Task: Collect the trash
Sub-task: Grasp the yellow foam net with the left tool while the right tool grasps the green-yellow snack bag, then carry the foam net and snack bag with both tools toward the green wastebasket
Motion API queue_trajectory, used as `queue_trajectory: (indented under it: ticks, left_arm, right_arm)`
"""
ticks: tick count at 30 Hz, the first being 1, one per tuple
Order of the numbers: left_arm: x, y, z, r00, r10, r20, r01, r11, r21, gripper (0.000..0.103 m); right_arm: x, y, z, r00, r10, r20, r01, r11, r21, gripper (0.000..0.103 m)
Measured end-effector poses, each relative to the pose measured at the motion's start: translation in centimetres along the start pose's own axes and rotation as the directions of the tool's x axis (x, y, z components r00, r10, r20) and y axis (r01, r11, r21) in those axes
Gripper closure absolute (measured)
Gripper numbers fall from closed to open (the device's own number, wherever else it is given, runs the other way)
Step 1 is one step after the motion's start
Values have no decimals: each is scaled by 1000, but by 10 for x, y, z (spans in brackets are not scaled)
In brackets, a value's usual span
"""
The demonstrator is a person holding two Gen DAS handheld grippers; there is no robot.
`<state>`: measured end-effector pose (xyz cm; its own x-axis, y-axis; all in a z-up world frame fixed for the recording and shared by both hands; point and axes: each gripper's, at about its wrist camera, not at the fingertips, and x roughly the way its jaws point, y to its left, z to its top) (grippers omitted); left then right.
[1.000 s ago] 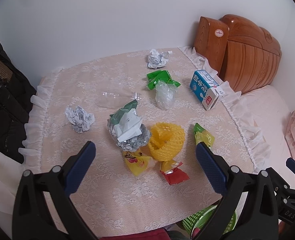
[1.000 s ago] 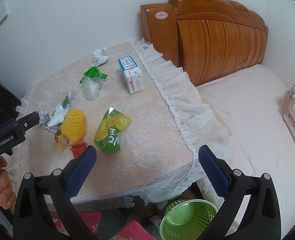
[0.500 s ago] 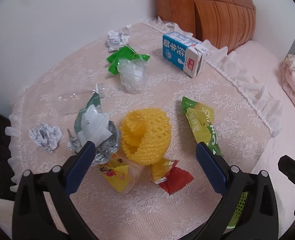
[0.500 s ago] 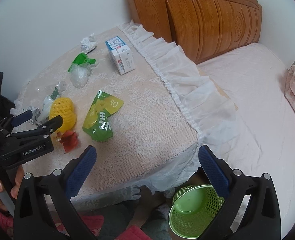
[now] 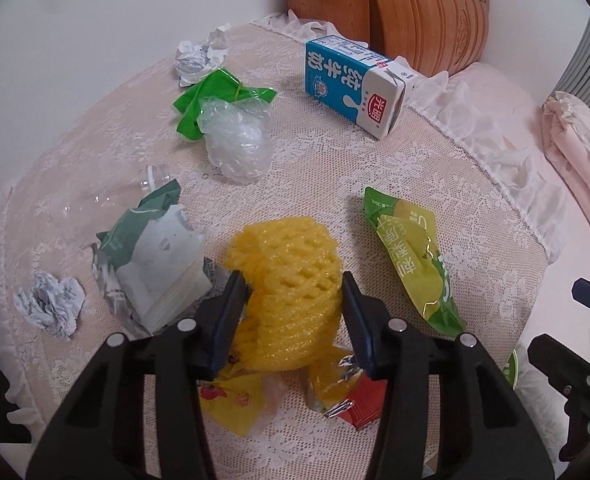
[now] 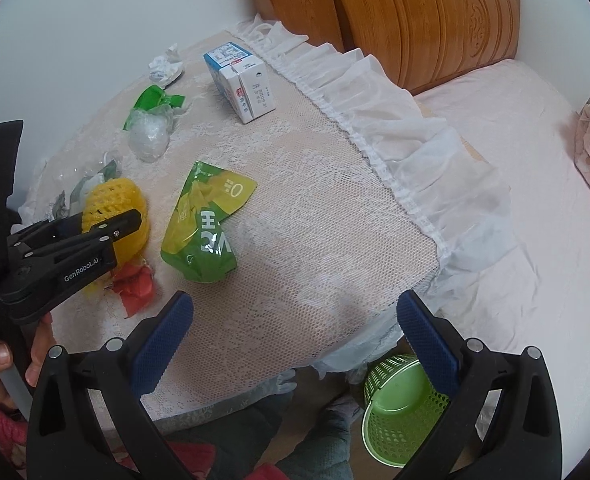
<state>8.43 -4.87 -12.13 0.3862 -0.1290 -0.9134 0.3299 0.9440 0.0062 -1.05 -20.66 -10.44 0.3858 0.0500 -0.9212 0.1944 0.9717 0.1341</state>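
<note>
While the lace-covered table (image 5: 335, 168) is filling most of both views, its white frill (image 6: 395, 120) is hanging down on the side facing a pink-sheeted bed (image 6: 535, 200) with a carved wooden headboard (image 6: 415, 8), and a plain white wall is standing behind. Taking the yellow foam net (image 5: 291, 280) as the landmark: the left gripper (image 5: 291, 296) is closing on it, its jaws having just narrowed so the blue pads are pressing the net's two sides. Just in front of the net a yellow wrapper (image 5: 235, 400) and a red wrapper (image 5: 363, 400) are lying, partly under it. Beside the net on its left a green-and-white packet on crumpled foil (image 5: 151, 264) is sitting, with a clear plastic bottle (image 5: 107, 204) beyond that and a ball of printed paper (image 5: 51, 304) farther left. To the net's right a green and yellow snack bag (image 5: 411, 256) is lying flat, printed with Chinese characters. Behind the net a crumpled clear bag (image 5: 237, 136) is resting against a green wrapper (image 5: 215, 96), with another paper ball (image 5: 195, 60) beyond. A blue and white milk carton (image 5: 355, 80) with Chinese writing and a red logo is lying on its side, well beyond the net near the headboard. The right gripper (image 6: 295, 344) is hovering wide open over the table's near edge, holding nothing. A green mesh basket (image 6: 399, 412) is standing on the floor below the table; its inside is only partly visible. "GenRobot.AI" is showing on the left gripper's side.
</note>
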Motion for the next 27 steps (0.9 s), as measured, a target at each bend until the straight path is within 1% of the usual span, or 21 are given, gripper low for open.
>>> queue_trajectory:
  ticks: [4,11,15,20,24,25,26,27]
  left_arm:
    - [-3,0,3,1000,-18,-3,18,1000,7,59]
    - [-16,4,6,999,-42,23,42,999,4,59]
    - [-28,11,7,998,-52,39,52,999,-12,60]
    - [-53,26,4,995,-40,88,43,999,-31,60]
    - [-70,41,-3,993,-22,118,29,998,-55,60]
    - [-73,45,-4,992,-21,121,29,998,-63,60]
    - [-74,48,-6,992,-21,122,29,997,-70,60]
    - [-76,51,-8,992,-19,122,29,997,-76,60]
  right_arm:
    - [3,9,7,1000,-5,0,5,1000,-5,2]
    - [10,19,20,1000,-24,-1,24,1000,-15,2]
    - [17,24,27,1000,-12,-12,12,1000,-4,2]
    - [38,46,40,999,25,-37,-26,999,-25,2]
    - [60,66,47,998,3,-67,-6,999,-41,2]
    - [64,69,47,997,-6,-73,3,999,-43,6]
    - [67,73,48,997,-16,-75,13,999,-43,14]
    - [70,75,48,997,-22,-75,19,999,-42,18]
